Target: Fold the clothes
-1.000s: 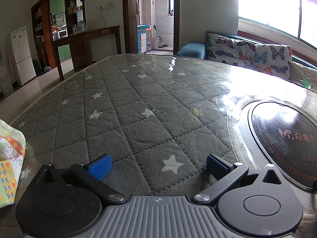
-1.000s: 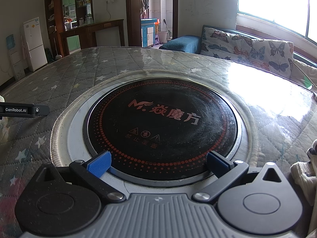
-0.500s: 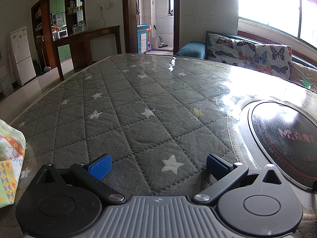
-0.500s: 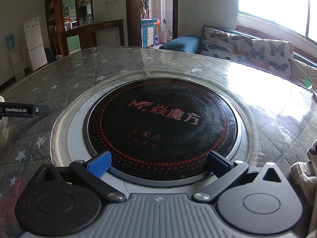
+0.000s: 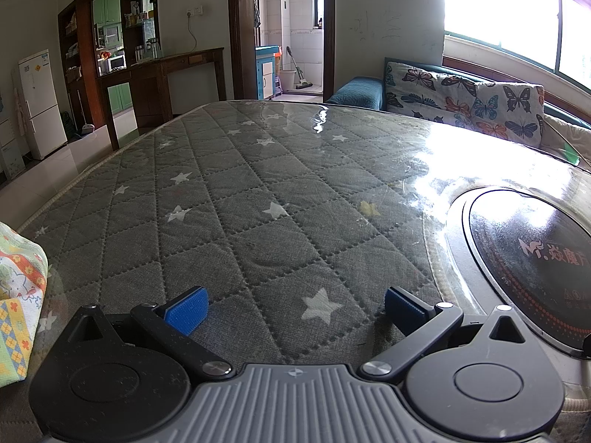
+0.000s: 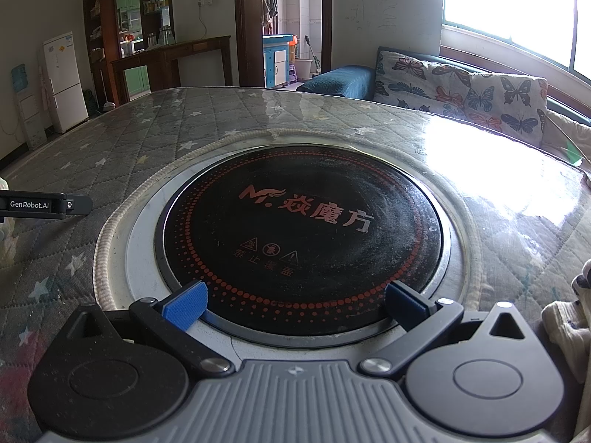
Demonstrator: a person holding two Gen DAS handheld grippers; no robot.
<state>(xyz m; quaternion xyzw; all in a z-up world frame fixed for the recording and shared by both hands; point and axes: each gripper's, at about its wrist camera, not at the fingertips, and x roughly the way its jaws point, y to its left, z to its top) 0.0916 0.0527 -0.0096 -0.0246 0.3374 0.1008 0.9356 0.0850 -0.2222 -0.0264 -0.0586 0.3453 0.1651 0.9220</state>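
- Both my jaws stand wide apart and hold nothing: left gripper (image 5: 293,304) over the quilted table cover (image 5: 258,199), right gripper (image 6: 295,304) over the round cooktop (image 6: 303,236).
- The patterned cloth (image 5: 18,295) lies at the far left, beside my left gripper, so I judge this one is nearer to it.
- A white garment (image 6: 569,325) lies just right of my right gripper.

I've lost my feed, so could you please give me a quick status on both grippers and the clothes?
Left gripper open, empty. Right gripper open over the round cooktop. Patterned cloth at far left, untouched. Nothing in the way.
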